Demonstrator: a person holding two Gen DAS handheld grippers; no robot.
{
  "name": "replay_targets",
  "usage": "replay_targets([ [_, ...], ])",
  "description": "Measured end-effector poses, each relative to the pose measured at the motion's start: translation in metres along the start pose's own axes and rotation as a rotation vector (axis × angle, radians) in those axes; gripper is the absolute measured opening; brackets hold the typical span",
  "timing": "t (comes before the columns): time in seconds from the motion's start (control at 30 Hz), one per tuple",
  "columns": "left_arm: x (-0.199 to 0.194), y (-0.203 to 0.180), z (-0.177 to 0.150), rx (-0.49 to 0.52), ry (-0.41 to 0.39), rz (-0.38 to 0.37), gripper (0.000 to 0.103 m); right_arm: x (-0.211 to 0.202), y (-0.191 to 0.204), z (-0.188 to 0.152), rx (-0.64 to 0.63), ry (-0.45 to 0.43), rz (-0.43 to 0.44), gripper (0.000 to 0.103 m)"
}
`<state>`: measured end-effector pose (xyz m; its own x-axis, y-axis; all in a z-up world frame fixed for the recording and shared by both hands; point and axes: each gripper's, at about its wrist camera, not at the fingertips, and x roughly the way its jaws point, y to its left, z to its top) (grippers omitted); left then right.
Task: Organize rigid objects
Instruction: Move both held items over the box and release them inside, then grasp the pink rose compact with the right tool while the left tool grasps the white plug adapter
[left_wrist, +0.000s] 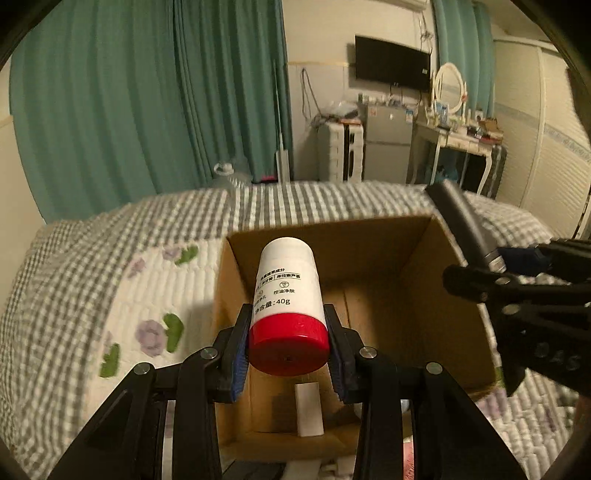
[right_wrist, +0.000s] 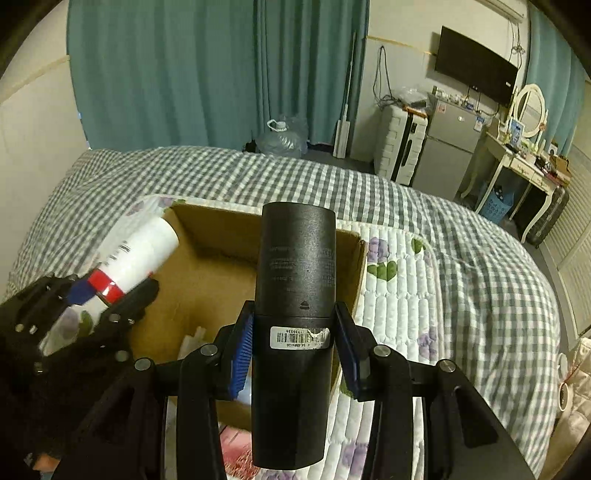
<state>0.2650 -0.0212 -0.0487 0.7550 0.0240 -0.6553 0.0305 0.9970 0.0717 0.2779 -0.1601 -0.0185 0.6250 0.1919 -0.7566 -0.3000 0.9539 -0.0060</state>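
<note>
My left gripper (left_wrist: 288, 347) is shut on a white bottle with a red cap (left_wrist: 286, 295), held over the open cardboard box (left_wrist: 388, 254) on the bed. My right gripper (right_wrist: 295, 343) is shut on a black cylindrical bottle (right_wrist: 295, 273), held above the box's right side (right_wrist: 354, 280). In the left wrist view the right gripper (left_wrist: 491, 266) and black bottle (left_wrist: 461, 221) are at the right. In the right wrist view the left gripper (right_wrist: 107, 295) with the white bottle (right_wrist: 140, 251) is at the left. A small white object (left_wrist: 309, 410) lies in the box.
The box sits on a bed with a grey checked and flowered quilt (right_wrist: 424, 229). Beyond the bed are teal curtains (left_wrist: 147, 92), a water jug (right_wrist: 282, 138), a suitcase (right_wrist: 400, 147), a small fridge (right_wrist: 448, 147) and a dressing table (right_wrist: 524, 162).
</note>
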Motion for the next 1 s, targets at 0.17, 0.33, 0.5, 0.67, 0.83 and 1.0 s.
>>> replay_targets([
  [0.17, 0.025, -0.004, -0.014, 0.014, 0.042, -0.005, 0.036, 0.024, -0.002, -0.007, 0.000, 0.025, 0.013, 0.040],
  [0.33, 0.029, -0.002, -0.018, 0.012, 0.042, -0.010, 0.043, 0.035, -0.004, -0.005, 0.003, 0.028, 0.011, 0.041],
  [0.5, 0.014, 0.001, -0.013, 0.012, -0.016, 0.017, 0.072, 0.041, 0.000, -0.002, -0.002, 0.023, -0.002, 0.041],
  [0.67, 0.001, 0.008, -0.009, 0.006, -0.028, 0.037, 0.072, 0.042, 0.002, 0.006, 0.006, -0.003, 0.002, 0.041],
  [0.83, -0.025, 0.018, -0.012, -0.004, -0.027, 0.038, 0.085, 0.029, 0.001, 0.004, 0.060, -0.035, -0.015, 0.076],
  [1.0, -0.068, 0.025, -0.022, -0.025, -0.074, 0.058, 0.103, -0.020, 0.007, -0.010, 0.043, -0.092, -0.018, 0.078],
])
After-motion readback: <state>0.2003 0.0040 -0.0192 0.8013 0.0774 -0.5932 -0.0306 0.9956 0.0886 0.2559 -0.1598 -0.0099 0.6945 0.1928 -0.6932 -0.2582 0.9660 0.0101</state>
